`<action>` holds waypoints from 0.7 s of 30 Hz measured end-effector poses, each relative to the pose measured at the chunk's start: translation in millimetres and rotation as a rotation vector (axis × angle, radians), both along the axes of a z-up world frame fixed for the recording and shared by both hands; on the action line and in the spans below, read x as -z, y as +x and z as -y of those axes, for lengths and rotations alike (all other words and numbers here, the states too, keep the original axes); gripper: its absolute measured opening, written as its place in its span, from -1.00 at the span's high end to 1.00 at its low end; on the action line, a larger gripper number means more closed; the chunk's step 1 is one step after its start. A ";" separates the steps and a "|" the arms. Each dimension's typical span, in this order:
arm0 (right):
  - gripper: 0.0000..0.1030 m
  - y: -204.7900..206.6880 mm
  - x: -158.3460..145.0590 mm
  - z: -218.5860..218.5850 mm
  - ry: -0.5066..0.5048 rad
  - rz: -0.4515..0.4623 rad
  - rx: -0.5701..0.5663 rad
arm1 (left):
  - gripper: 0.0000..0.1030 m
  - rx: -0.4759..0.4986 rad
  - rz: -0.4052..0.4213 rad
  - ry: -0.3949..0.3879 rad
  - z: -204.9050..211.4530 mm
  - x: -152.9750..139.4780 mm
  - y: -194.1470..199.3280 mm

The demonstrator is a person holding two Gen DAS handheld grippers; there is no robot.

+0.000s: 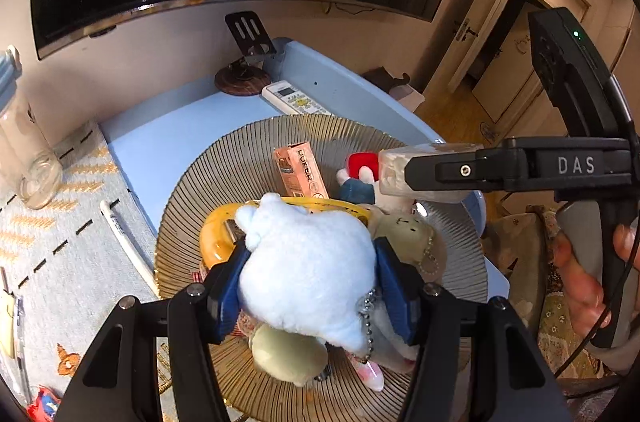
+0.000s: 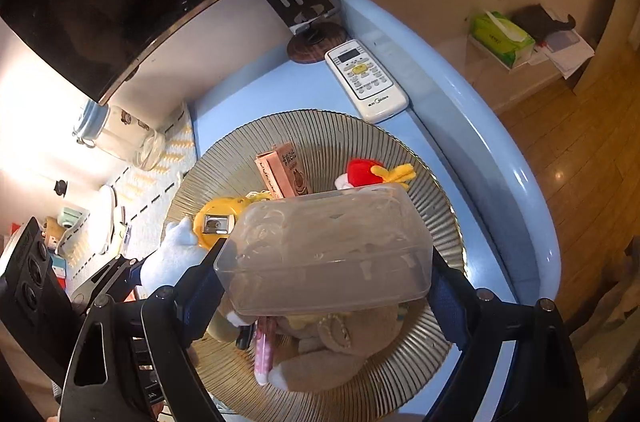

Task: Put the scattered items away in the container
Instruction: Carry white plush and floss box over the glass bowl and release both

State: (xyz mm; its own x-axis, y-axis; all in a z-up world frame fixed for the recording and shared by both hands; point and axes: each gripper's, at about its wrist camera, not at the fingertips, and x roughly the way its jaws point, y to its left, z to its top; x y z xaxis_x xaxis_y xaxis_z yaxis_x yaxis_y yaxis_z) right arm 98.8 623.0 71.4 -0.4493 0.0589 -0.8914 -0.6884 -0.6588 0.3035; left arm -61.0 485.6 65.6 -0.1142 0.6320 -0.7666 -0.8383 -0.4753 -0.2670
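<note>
Left tongs clamped on a pale blue plush toy, blue pads pressed into both its sides, held over the near half of the ribbed glass plate. Ball chain hangs off the plush's right side.

Right tongs gripping a clear plastic box by its 2 short ends, box held above the plate's middle; pale stringy contents show inside, cannot tell what. In the left wrist view the same box sits at the right, over the plate's right edge.

Already in the plate: orange carton toward the far side, red-capped plush right of it, yellow round gadget on the left, beige bear plush near, pink pen-like item beside the bear.

Plate rests on the blue bench. White remote just beyond the plate's far rim, phone stand on a wooden base farther back. Glass jar to the left on a patterned cloth; white pen lies on that cloth, left of the plate.
</note>
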 end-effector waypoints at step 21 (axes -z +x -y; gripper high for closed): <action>-0.73 -18.5 11.5 -6.9 -0.035 0.016 -0.033 | -0.39 -0.016 0.019 -0.049 -6.7 6.7 -2.5</action>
State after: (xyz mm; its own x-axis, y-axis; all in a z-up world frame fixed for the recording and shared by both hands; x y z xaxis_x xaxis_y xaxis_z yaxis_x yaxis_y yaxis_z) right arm 80.3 629.9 59.8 -0.4365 0.0126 -0.8996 -0.6713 -0.6702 0.3164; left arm -63.4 492.2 58.9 -0.1091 0.5920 -0.7985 -0.8253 -0.5017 -0.2592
